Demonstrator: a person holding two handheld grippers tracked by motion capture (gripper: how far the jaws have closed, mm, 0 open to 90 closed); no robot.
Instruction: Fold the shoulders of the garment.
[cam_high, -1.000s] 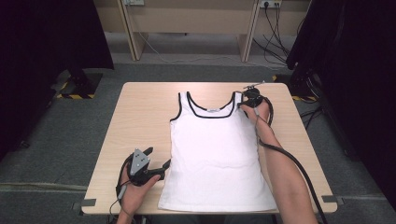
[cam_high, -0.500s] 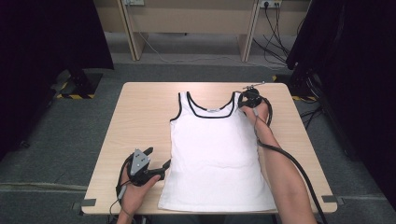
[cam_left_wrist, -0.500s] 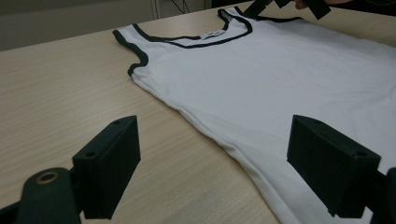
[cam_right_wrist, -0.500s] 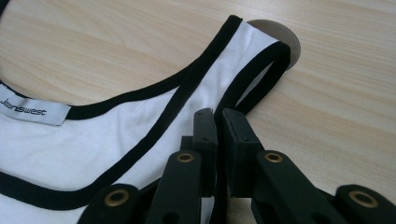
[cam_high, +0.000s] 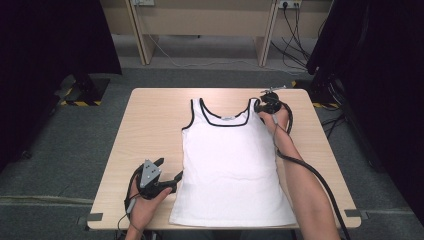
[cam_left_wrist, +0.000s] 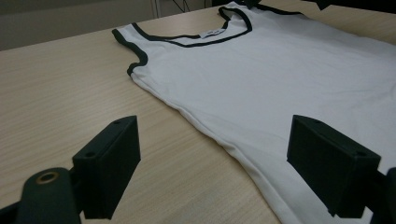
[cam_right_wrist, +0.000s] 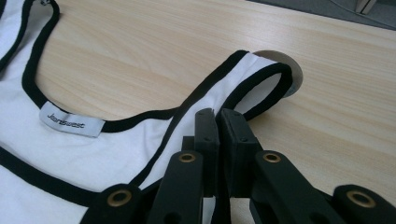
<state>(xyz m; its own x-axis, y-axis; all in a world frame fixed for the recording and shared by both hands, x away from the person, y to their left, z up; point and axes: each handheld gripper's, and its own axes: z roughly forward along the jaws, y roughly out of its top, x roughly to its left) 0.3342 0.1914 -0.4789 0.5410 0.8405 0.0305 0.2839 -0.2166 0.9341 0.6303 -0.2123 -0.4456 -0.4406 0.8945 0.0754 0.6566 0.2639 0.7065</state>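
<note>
A white tank top (cam_high: 230, 165) with black trim lies flat on the light wooden table (cam_high: 150, 125), neck toward the far edge. My left gripper (cam_high: 170, 168) rests open on the table beside the top's lower left side edge. In the left gripper view its jaws straddle that side hem (cam_left_wrist: 219, 140), one over bare wood and one over the cloth (cam_left_wrist: 261, 79). At the far right, my right gripper (cam_high: 258, 106) is shut on the top's right shoulder strap (cam_right_wrist: 261, 74). Its closed jaws (cam_right_wrist: 218, 116) cover the strap's base. A brand label (cam_right_wrist: 70, 120) sits inside the neckline.
A round cable hole (cam_right_wrist: 295, 80) in the table lies partly under the strap's end. The right gripper's black cable (cam_high: 310, 170) trails along the forearm to the near edge. Dark curtains flank the table, and desk legs and floor cables (cam_high: 200, 60) lie beyond it.
</note>
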